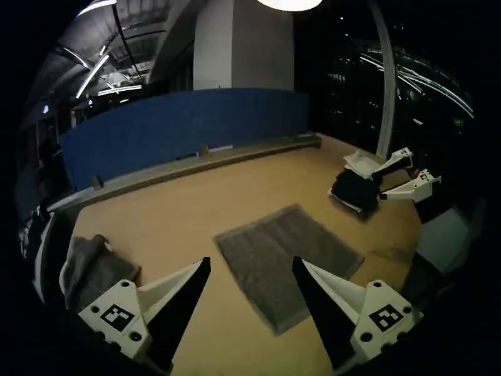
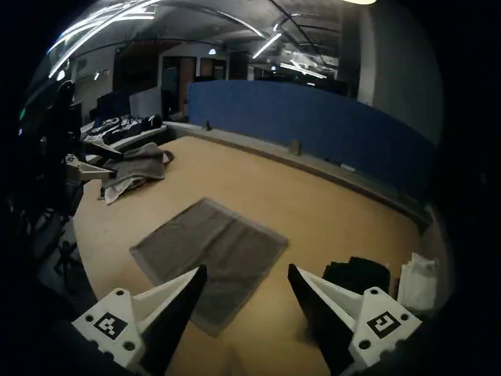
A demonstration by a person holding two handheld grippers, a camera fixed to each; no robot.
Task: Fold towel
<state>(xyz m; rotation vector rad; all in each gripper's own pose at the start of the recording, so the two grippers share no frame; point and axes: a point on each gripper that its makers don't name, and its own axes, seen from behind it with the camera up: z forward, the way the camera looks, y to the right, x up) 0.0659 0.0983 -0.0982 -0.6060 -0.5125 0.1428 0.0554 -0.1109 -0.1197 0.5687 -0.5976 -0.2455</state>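
1. A dim office at night, with a long wooden table (image 1: 188, 207) and a blue partition (image 1: 188, 128) running along its far edge.
2. The grey towel (image 1: 288, 263) lies spread flat and single-layered at mid-table, well out from the partition, with its edges skewed to it. No fold has been made yet.
3. The left claw (image 1: 250, 260) is spread wide and empty, hovering above the towel edge farthest from the partition. The right claw (image 2: 246, 268) is likewise wide apart and holds nothing, poised over another side of the towel.
4. Handling, as a judgement: the towel looks light, limp and slightly nubbly. It should drape rather than hold shape, and it is unlikely to slip once pinched.
5. The best hold is probably one corner per claw along the same short edge. Each lower finger would need to slide under the thin hem, which lies tight to the table.
6. Count: one flat towel and two claws. There is one crumpled grey cloth heap (image 2: 138, 166) toward one end of the partition. One dark folded stack (image 2: 357, 272) and one white folded piece (image 2: 419, 282) lie just beside each other toward the other end.
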